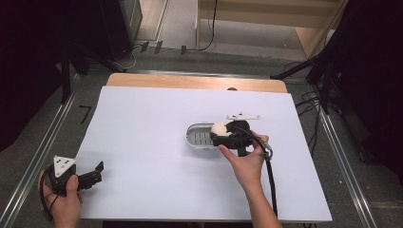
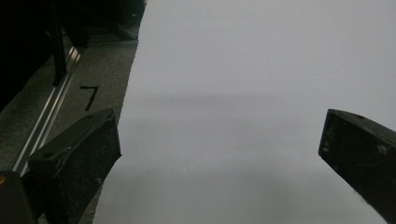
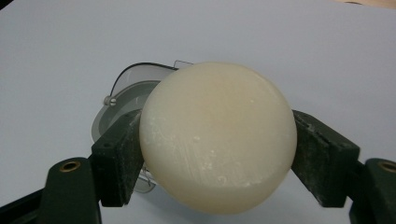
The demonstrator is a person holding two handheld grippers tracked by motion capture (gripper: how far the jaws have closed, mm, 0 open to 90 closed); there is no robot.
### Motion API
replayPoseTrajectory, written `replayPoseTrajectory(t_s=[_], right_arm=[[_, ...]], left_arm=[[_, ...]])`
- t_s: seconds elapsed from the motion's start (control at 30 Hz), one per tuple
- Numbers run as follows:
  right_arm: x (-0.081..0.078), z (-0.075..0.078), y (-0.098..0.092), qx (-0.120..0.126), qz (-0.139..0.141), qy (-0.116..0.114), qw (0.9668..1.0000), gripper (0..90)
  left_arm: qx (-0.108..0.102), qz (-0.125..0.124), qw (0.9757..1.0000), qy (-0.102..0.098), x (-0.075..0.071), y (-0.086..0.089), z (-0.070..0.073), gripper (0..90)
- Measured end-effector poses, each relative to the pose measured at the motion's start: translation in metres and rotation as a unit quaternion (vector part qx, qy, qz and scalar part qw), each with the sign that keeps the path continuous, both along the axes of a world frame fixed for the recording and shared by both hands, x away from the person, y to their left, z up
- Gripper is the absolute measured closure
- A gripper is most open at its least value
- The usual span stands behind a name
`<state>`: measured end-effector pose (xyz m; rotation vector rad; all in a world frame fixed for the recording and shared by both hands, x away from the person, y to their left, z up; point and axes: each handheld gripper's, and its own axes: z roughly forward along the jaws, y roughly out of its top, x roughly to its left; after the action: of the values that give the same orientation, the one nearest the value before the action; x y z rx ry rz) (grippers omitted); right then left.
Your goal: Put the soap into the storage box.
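Cream-white soap is clamped between the pads of the right gripper, held just above a clear oval soap dish on the white table. Near the table's left edge, the left gripper is held with its jaws wide apart and nothing between them.

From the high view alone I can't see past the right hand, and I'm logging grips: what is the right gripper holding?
Observer: The right gripper is shut on a round cream soap bar, one pad on each side.
Operator: Where's the dish relative to it?
Observer: The clear soap dish lies behind the bar, partly hidden, on the white table cover.
Operator: And the left gripper?
Observer: The left gripper stands open with nothing but white cover between its jaws.
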<state>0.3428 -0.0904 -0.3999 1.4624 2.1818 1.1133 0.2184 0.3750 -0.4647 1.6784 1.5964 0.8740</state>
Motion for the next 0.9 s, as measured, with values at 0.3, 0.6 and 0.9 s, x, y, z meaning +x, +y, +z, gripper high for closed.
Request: replayPoseTrajectory(t_s=[0.3,0.6,0.9], right_arm=[[0.003,-0.003,0.012,-0.001,0.008,0.003,1.0,25.7],[0.007,-0.006,0.018,0.001,0.009,0.009,0.9999,25.7],[0.011,-0.011,0.029,-0.003,0.015,0.015,0.9998,25.7]], left_arm=[[0.0,0.001,1.0,0.0,0.0,0.0,0.0,0.0],[-0.001,0.001,1.0,0.0,0.0,0.0,0.0,0.0],[-0.001,0.0,1.0,0.0,0.0,0.0,0.0,0.0]])
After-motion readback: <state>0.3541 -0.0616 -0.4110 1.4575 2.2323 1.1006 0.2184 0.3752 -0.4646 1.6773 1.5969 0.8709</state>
